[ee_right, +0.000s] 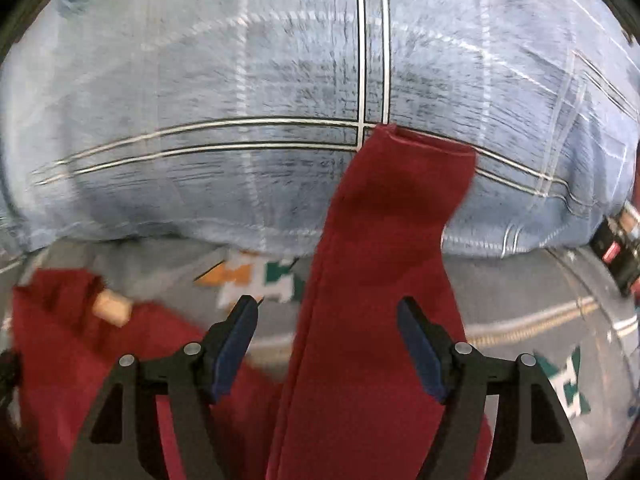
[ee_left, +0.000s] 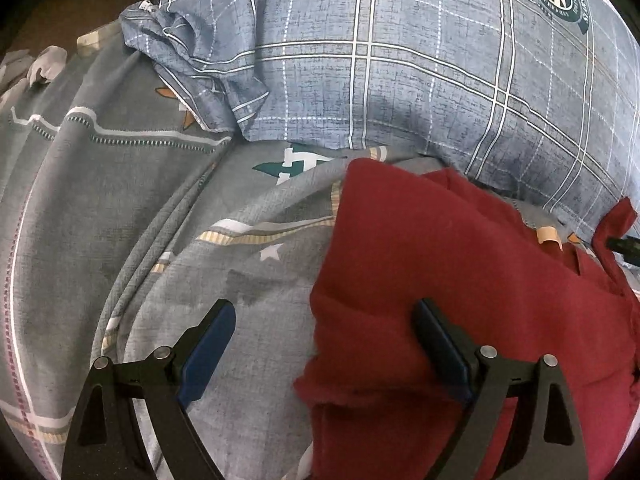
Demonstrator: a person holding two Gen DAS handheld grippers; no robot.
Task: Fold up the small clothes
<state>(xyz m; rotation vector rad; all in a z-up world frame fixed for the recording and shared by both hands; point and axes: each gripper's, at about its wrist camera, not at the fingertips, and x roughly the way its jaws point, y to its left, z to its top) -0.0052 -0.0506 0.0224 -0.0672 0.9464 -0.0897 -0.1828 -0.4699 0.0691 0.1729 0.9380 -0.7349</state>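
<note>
A dark red garment [ee_left: 440, 260] lies folded on the grey patterned bedsheet [ee_left: 120, 200], with a tan neck tag [ee_left: 548, 236] showing near its far right. My left gripper [ee_left: 325, 306] is open above the garment's left edge, one finger over the sheet and the other over the red cloth. In the right wrist view a long red strip of the garment [ee_right: 380, 220] runs up onto the blue pillow [ee_right: 240, 120]. My right gripper [ee_right: 328, 301] is open astride that strip, its pads not pressing it. More red cloth [ee_right: 60, 340] and the tag [ee_right: 112, 308] lie at lower left.
A large blue plaid pillow [ee_left: 400, 60] fills the far side, with a crumpled blue plaid cloth [ee_left: 192, 56] at its left. A black and red object [ee_right: 616, 248] sits at the right edge of the right wrist view. The right wrist view is blurred.
</note>
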